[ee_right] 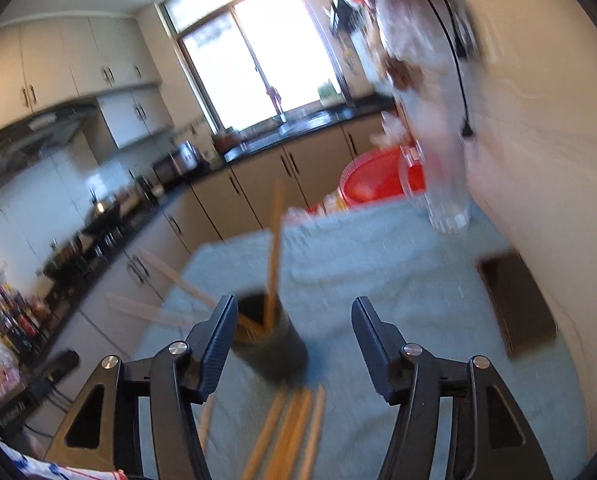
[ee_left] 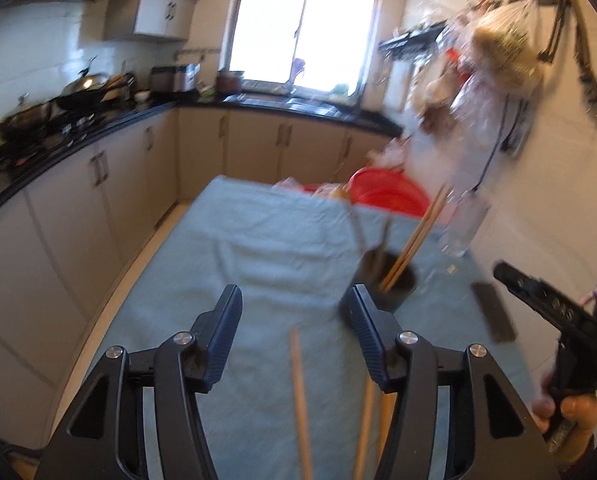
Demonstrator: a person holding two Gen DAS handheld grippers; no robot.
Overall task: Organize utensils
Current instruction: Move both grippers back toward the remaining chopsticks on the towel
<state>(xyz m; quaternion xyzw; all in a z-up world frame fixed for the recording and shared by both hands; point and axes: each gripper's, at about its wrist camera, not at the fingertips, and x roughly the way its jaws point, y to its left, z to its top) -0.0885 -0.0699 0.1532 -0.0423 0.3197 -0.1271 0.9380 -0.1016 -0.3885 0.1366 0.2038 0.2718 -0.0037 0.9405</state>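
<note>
Both tools hang open and empty, left tool (ee_left: 294, 312) and right tool (ee_right: 294, 322). Loose chopsticks (ee_right: 294, 424) lie on the surface (ee_left: 258, 240) just below; I'd pinch one mid-shaft, then drop it into the dark cup (ee_left: 390, 280) beyond.

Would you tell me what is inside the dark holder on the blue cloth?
The dark holder has wooden chopsticks standing in it, leaning out over the rim. Their lower ends and the holder's bottom are hidden by its wall.

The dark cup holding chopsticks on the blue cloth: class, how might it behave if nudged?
The dark cup is narrow, with long chopsticks leaning out, so it probably tips easily. The soft blue cloth likely makes it drag, not slide.
</note>
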